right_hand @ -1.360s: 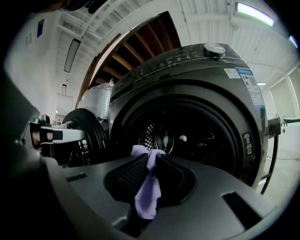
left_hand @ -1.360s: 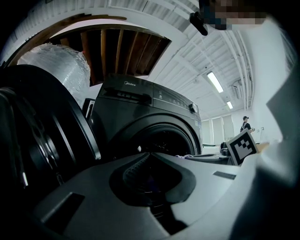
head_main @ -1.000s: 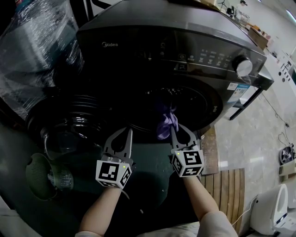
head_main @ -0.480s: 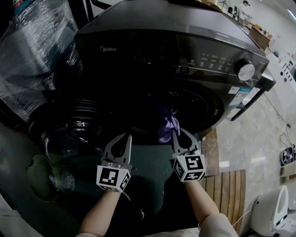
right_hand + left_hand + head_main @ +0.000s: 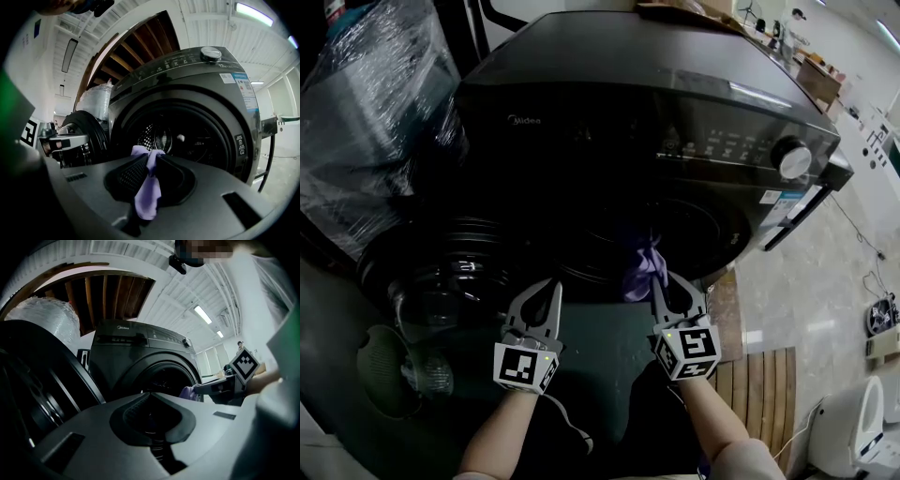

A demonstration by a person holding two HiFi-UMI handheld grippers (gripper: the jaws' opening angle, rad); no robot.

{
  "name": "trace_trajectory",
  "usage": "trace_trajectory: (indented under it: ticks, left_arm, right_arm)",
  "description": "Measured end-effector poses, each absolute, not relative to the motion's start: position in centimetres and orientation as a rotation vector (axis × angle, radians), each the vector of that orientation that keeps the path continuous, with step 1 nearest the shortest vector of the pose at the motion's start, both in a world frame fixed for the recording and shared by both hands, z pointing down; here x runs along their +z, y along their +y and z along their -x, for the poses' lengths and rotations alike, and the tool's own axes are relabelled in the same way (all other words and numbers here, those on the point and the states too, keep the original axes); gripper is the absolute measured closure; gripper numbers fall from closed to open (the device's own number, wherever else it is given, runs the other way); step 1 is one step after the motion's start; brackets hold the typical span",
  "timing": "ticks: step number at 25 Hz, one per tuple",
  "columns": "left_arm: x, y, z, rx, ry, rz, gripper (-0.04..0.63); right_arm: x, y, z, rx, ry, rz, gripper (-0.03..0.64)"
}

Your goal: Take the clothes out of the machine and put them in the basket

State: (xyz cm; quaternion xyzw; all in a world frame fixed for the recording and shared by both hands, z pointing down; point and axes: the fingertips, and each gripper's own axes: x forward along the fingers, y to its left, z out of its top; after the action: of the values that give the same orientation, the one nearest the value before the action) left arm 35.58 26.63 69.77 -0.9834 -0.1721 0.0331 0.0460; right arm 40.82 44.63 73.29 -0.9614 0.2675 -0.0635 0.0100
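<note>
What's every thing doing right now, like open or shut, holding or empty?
Dark grey front-loading washing machine: round door swung open.
Purple cloth: pinched, hanging in front of the drum opening.
Right gripper: shut on the purple cloth.
Left gripper: shut, empty.
</note>
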Motion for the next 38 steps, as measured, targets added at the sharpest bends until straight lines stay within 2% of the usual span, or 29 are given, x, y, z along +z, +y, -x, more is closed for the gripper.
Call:
trace_trajectory:
  ticks: [6, 14, 22, 26, 38]
  left_arm:
    - [68.7, 27.4, -36.4, 0.146, -0.579, 3.002, 0.575]
    - [67.6, 27.4, -37.0, 0.064, -0.598, 3.002, 0.575]
    - [60.6, 24.8, -33.5, 0.005, -0.549, 3.063, 0.575]
    - [58.7, 24.2, -33.1, -0.113, -0.526, 3.039, 0.575]
    - [44.5, 23.9, -31.9, -0.199, -0.529, 3.070, 0.575]
  right_arm:
    - [73.7, 44.4, -40.7, -0.192, 0.811, 3.002, 0.561]
    - [71.3, 43.5, -40.4, -0.241, 0.770, 2.953, 0.562]
    - [63.0, 42.9, -38.7, -0.362, 0.791, 2.962, 0.563]
    - [59.9, 42.5, -38.0, -0.427, 0.799, 2.946, 0.565]
    - [45.0, 42.3, -35.8, -0.454, 0.760, 2.918, 0.565]
